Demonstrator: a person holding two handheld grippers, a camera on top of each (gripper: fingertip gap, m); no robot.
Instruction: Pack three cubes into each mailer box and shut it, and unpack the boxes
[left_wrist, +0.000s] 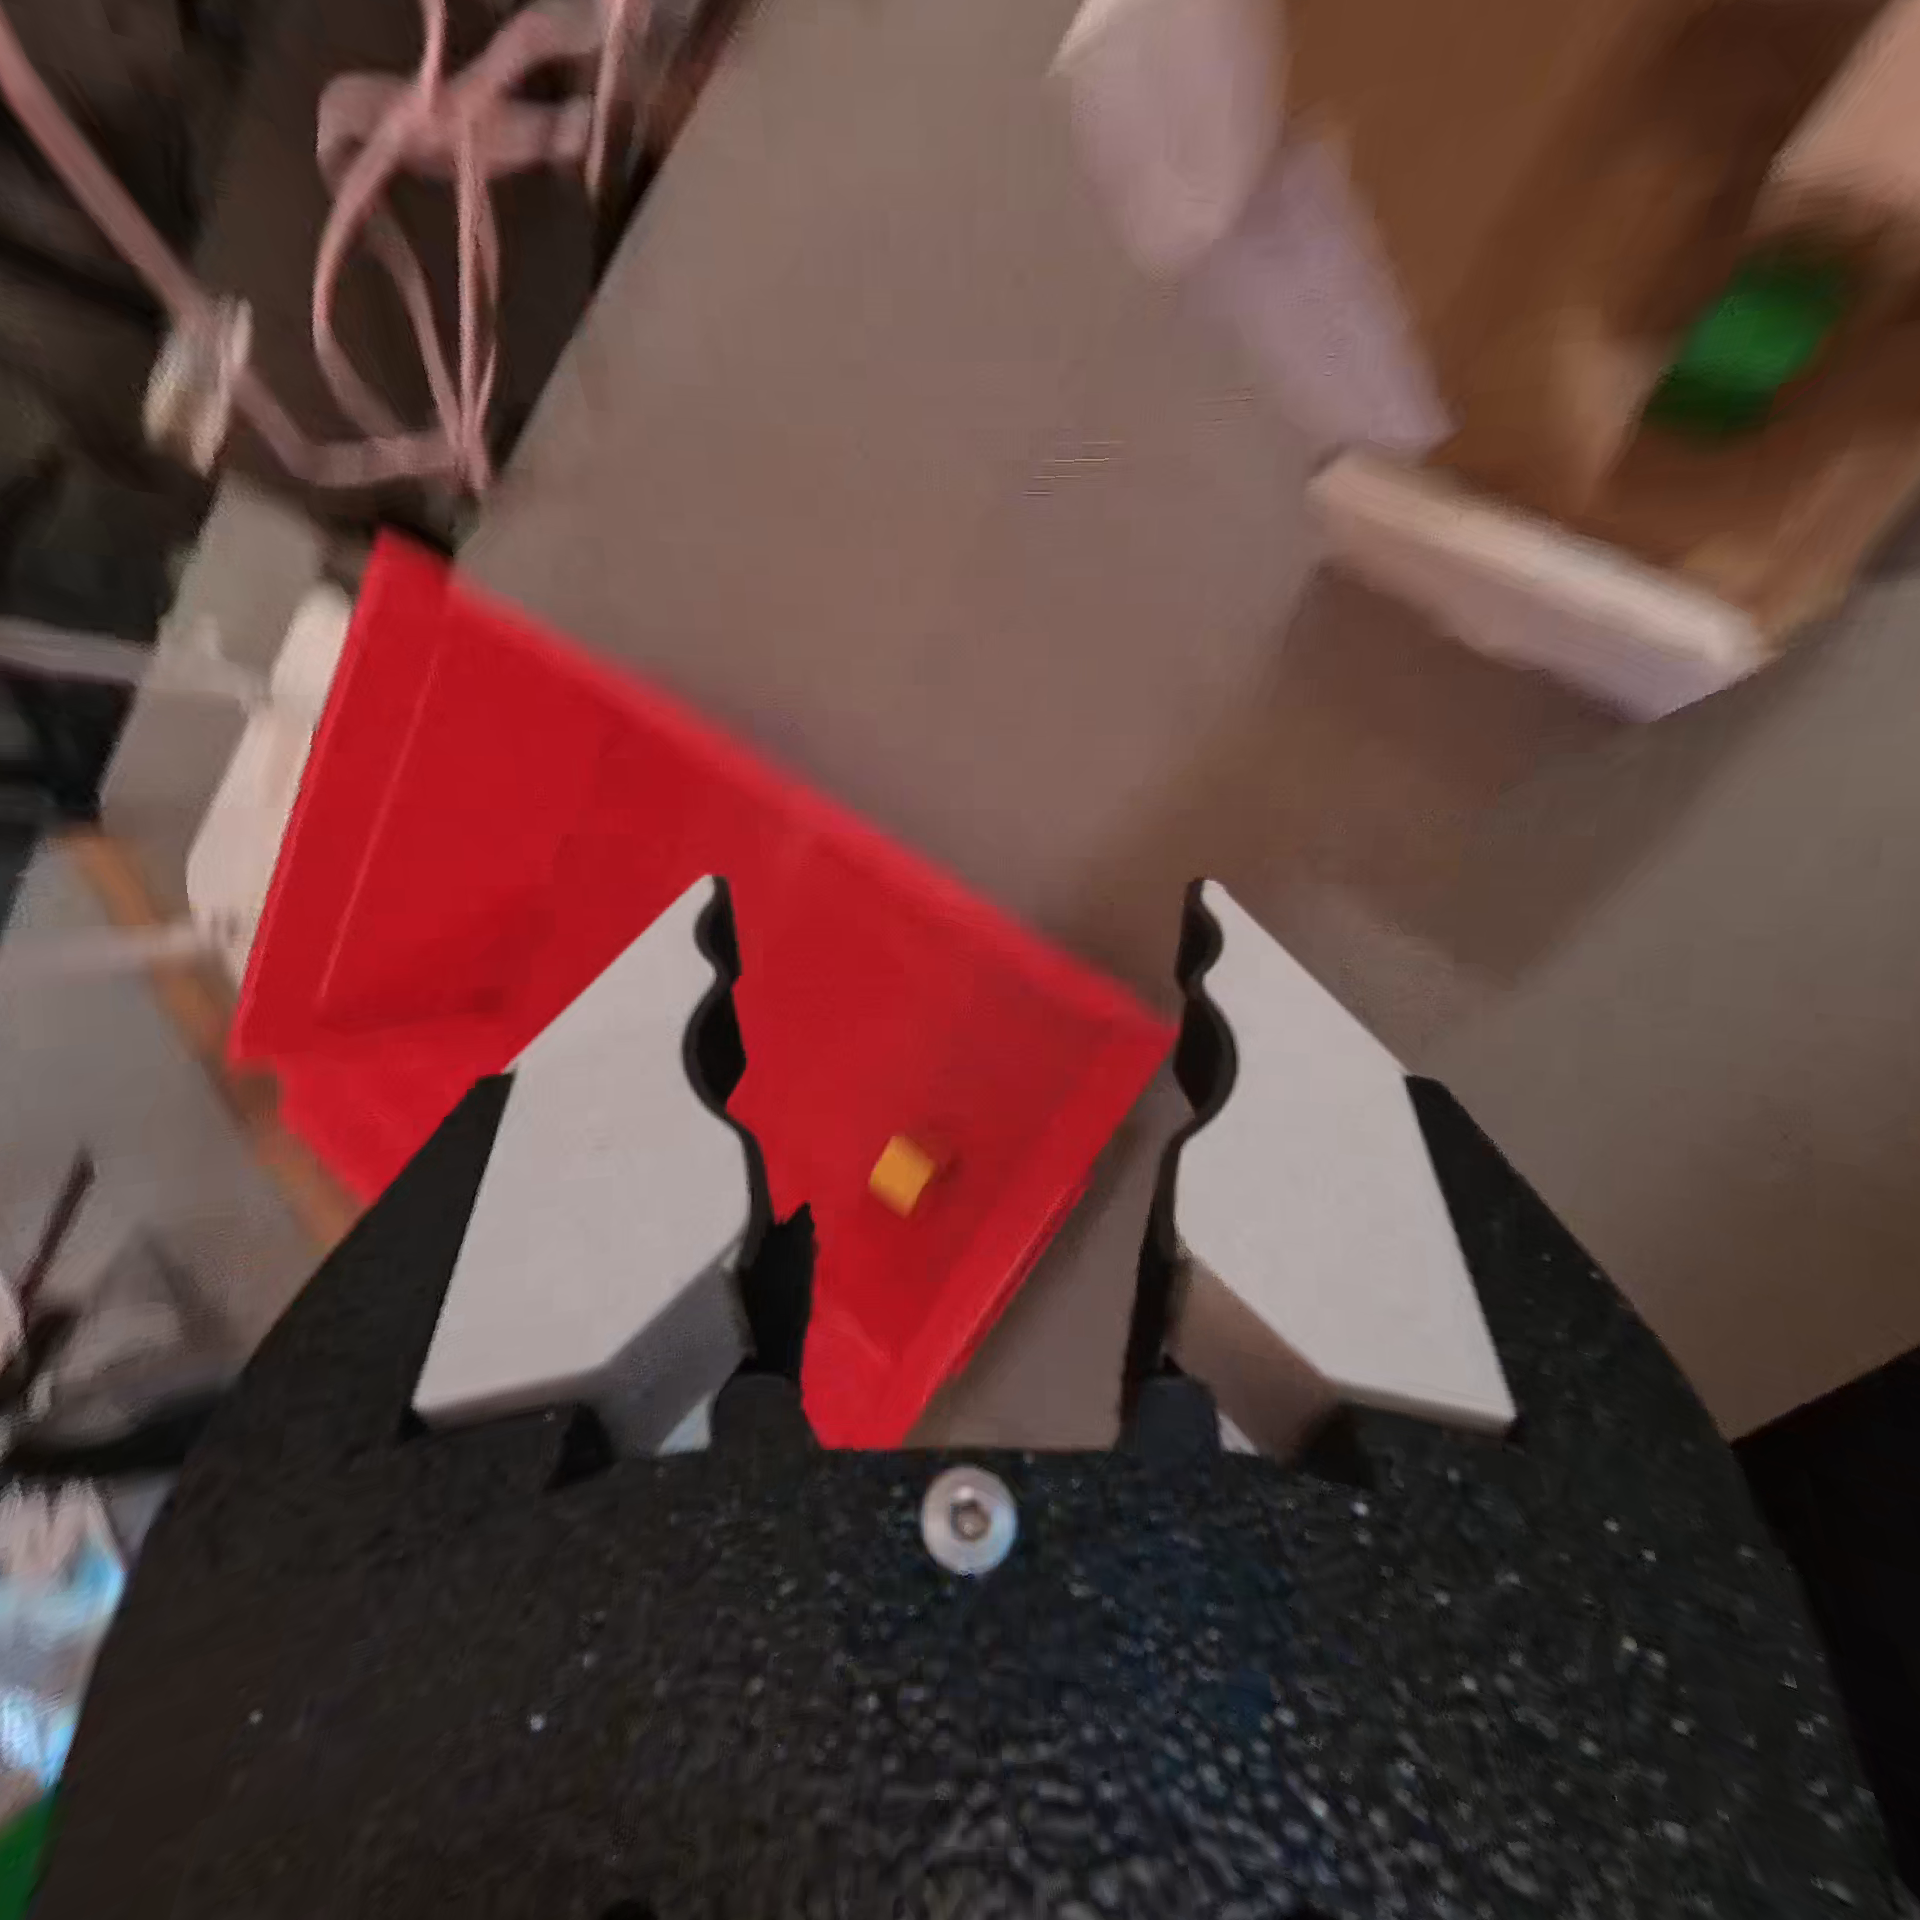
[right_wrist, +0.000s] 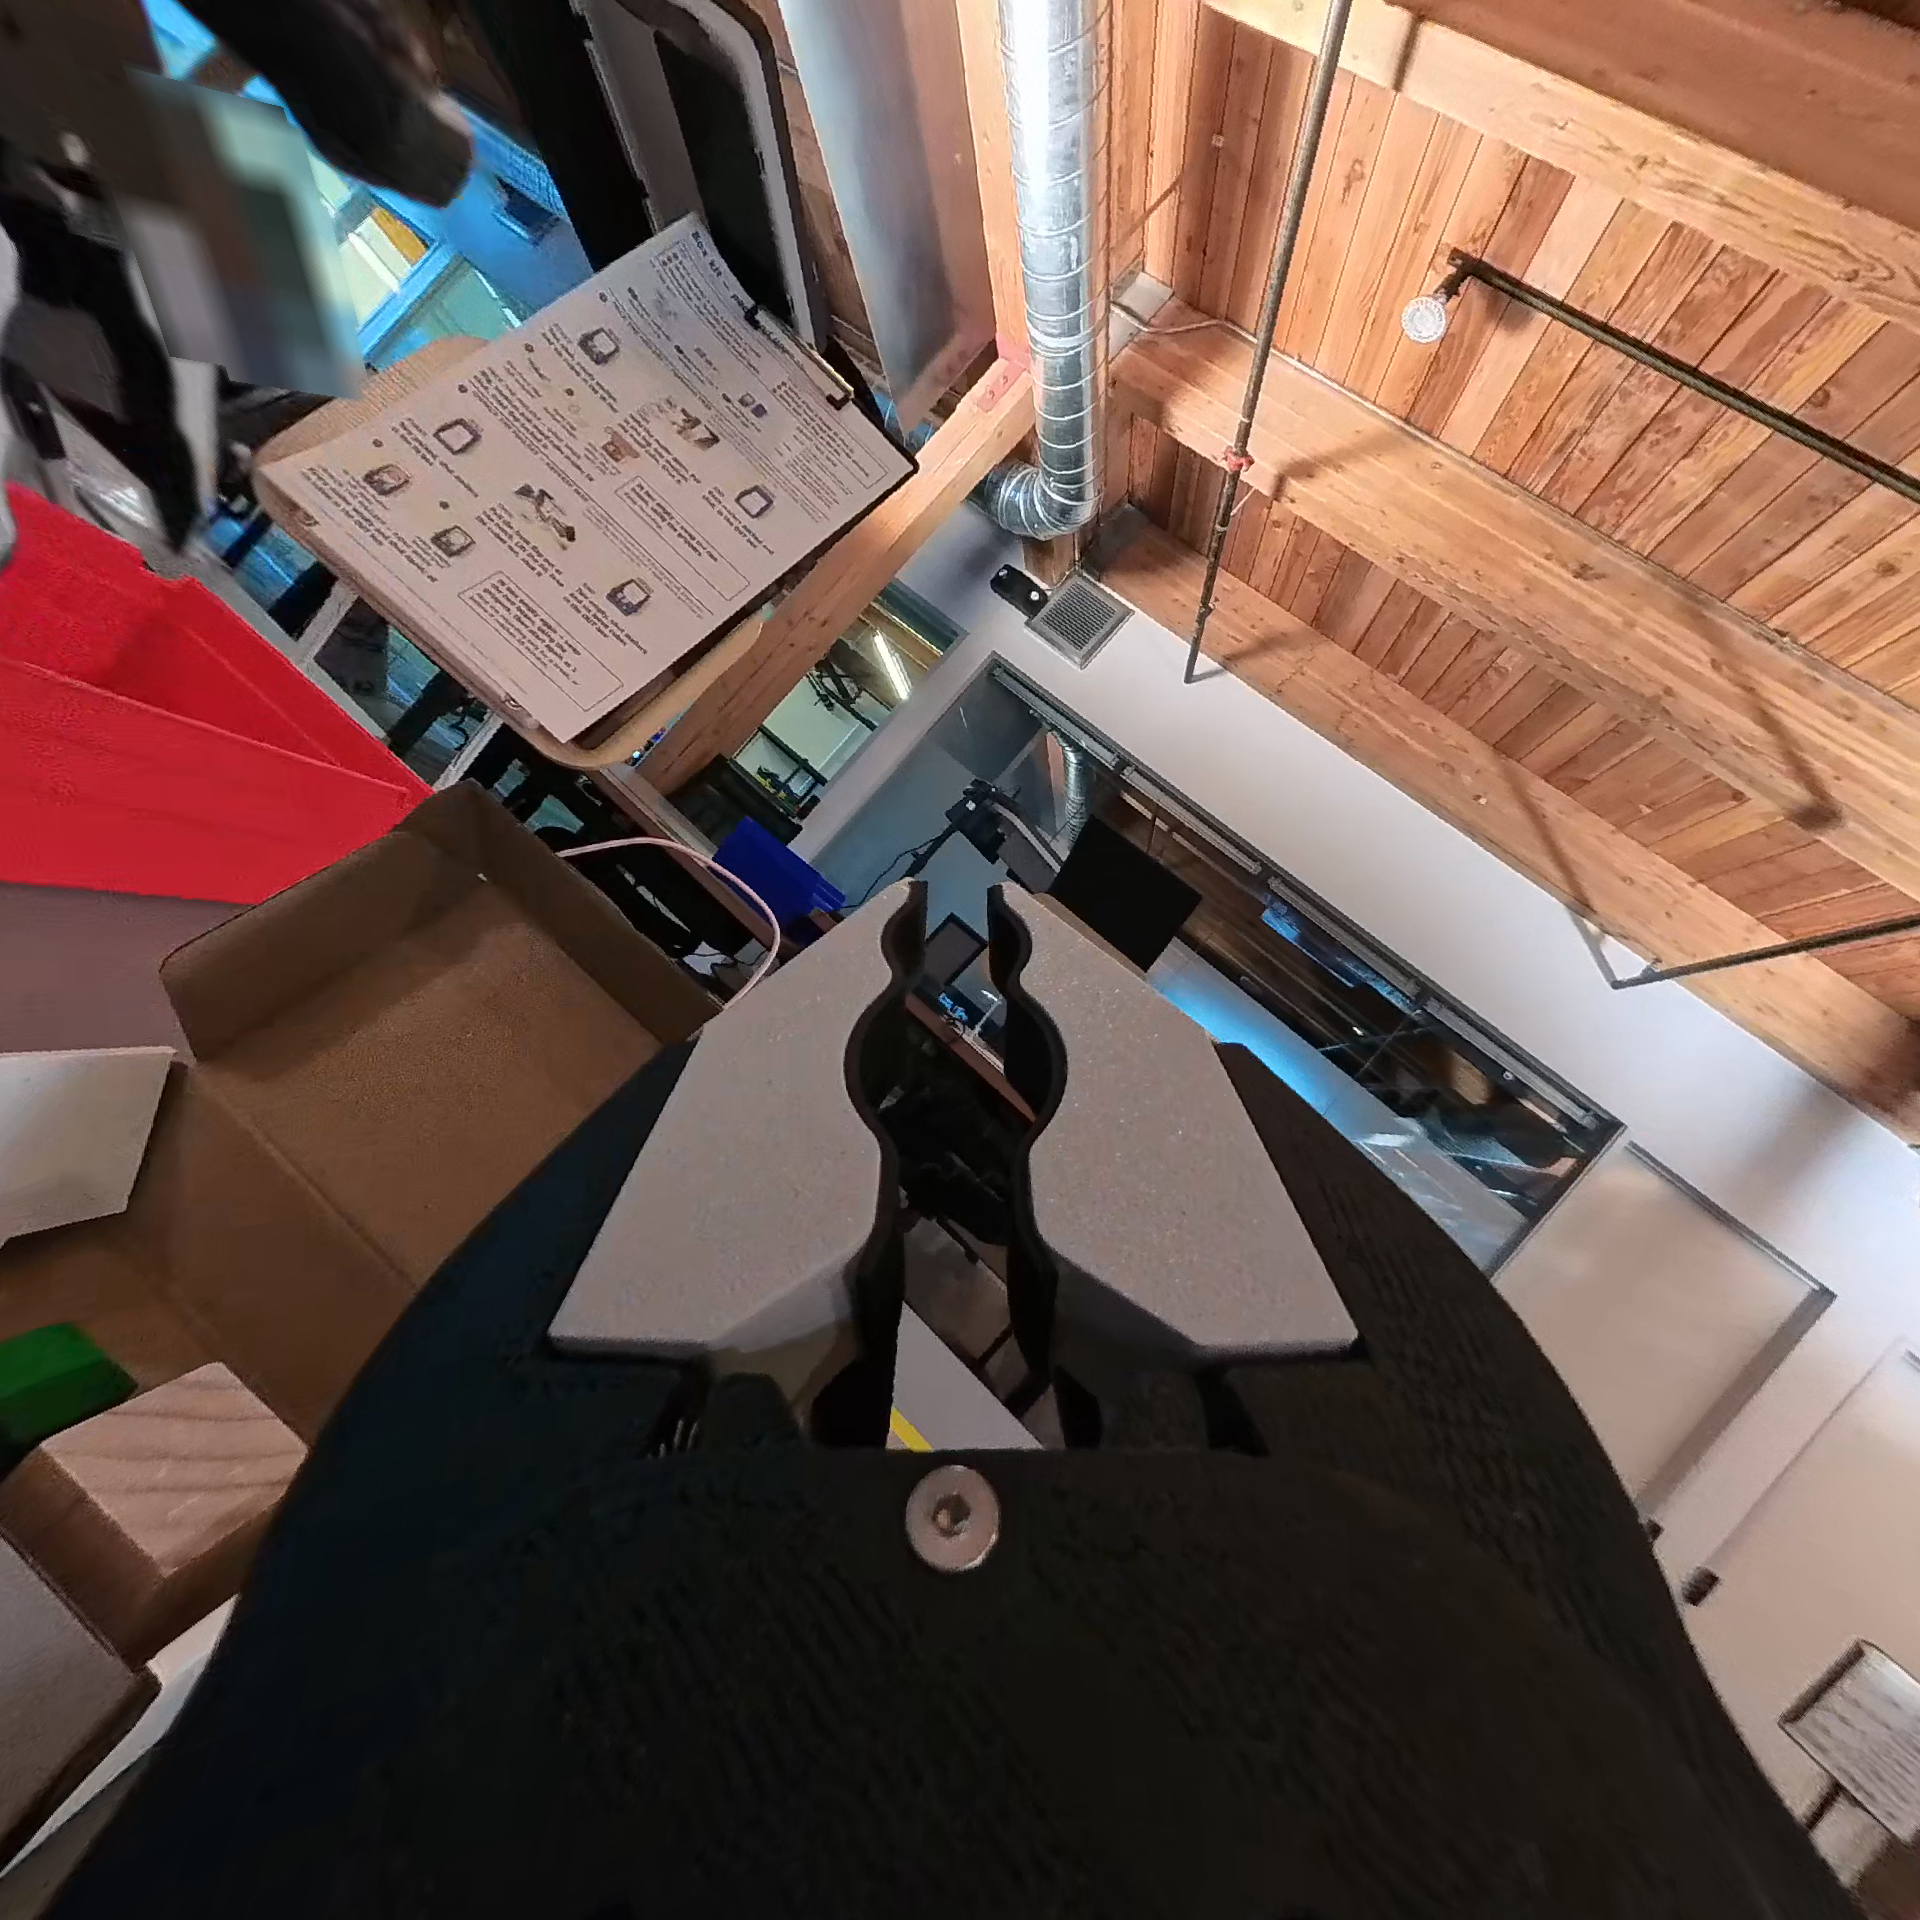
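**Cubes in reach, both grippers empty**

Only one cube sits right under a gripper: a small orange cube (left_wrist: 907, 1172) lies on the floor of the red bin (left_wrist: 582, 852), near its lower corner. The left gripper (left_wrist: 956, 904) hangs over that corner with its jaws spread wide and nothing between the pads, so the orange cube shows through the gap, well below the fingertips. That placing reads as a line-up for a pick from the bin, though the view is smeared with motion blur, so finer detail is lost.

Further out, a green cube (right_wrist: 57, 1371) sits at the low left of the right wrist view, next to a light wooden block (right_wrist: 156, 1475); both appear to lie in or against the open brown mailer box (right_wrist: 395, 1039), but I cannot tell which. The box's lid stands up and its inner floor looks bare where it shows. A blurred green patch and brown cardboard appear at the far right of the left view, likely the same box.

The right gripper (right_wrist: 956, 899) points up and away, toward a clipboard (right_wrist: 582, 468) of printed sheets and a plank ceiling (right_wrist: 1558, 364). Its jaws are nearly closed, a thin slit between the tips, gripping nothing. It seems parked clear of the work while the left one acts.
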